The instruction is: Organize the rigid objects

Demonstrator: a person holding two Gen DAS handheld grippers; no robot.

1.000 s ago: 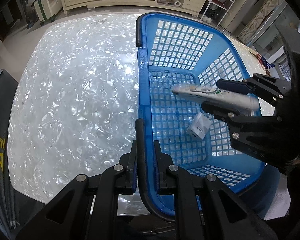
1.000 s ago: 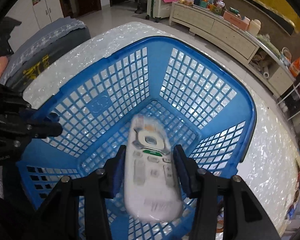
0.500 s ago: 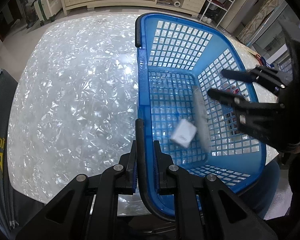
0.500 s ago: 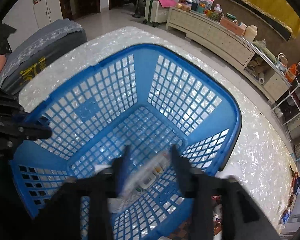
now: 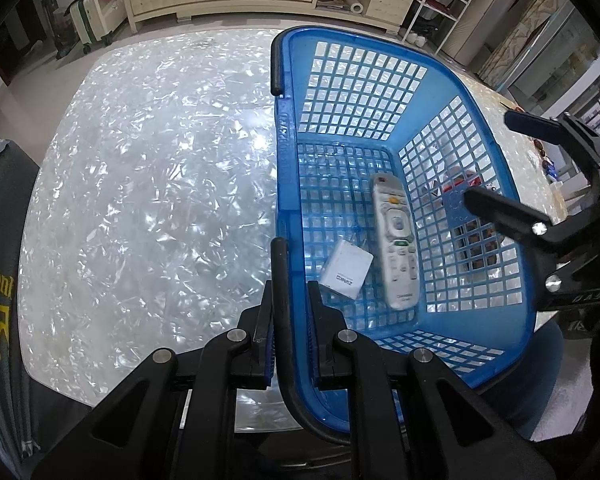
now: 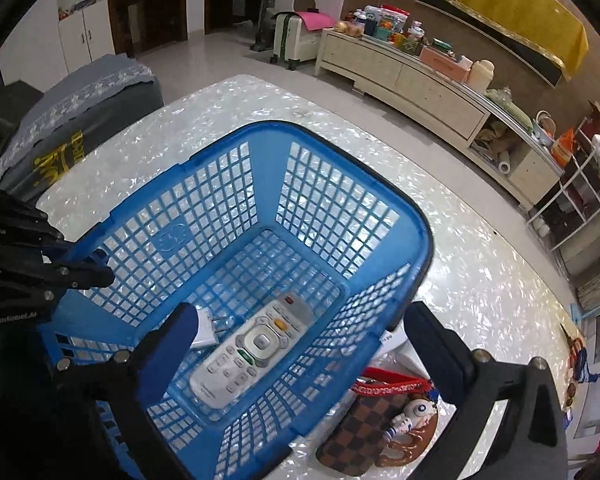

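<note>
A blue plastic basket (image 5: 476, 128) (image 6: 352, 196) stands on the pearly white table. A white remote control (image 5: 394, 240) (image 6: 252, 354) lies face up on the basket floor, next to a small white charger plug (image 5: 347, 269) (image 6: 206, 330). My left gripper (image 5: 287, 332) is shut on the basket's near rim and black handle. My right gripper (image 6: 300, 356) (image 5: 496, 164) is open and empty, above the basket's right wall.
A brown checkered pouch (image 6: 364, 432) with a red lanyard and a small figure charm lies on the table (image 5: 148, 184) just outside the basket's right wall. A grey-covered chair (image 6: 72, 120) stands at the table's left edge.
My right gripper opened and let go of the remote, which dropped onto the basket floor beside the plug. The right gripper then rose and pulled back. The left gripper has kept its hold.
</note>
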